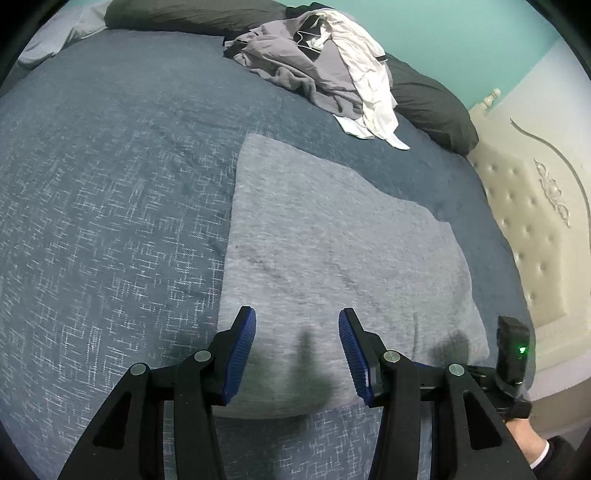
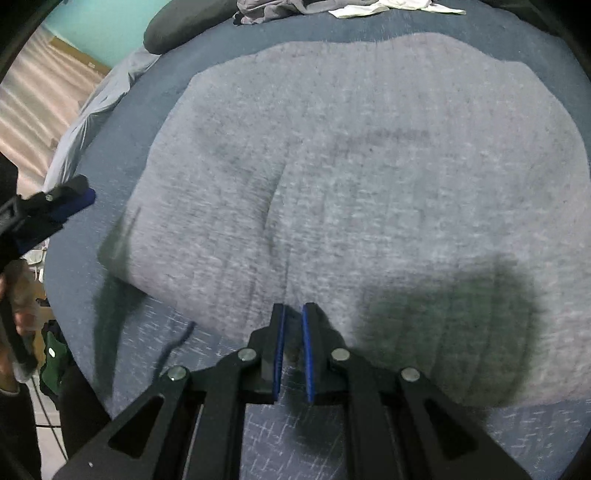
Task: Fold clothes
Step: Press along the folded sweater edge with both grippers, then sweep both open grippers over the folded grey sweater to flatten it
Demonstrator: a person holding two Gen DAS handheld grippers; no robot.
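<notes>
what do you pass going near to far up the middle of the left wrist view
left gripper → folded grey garment → blue bedspread → pile of unfolded clothes → dark pillow

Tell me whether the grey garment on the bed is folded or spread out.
Folded. The grey garment lies flat on the blue bedspread as a compact block with straight edges, no sleeves or legs showing; how many layers it has cannot be told.
</notes>
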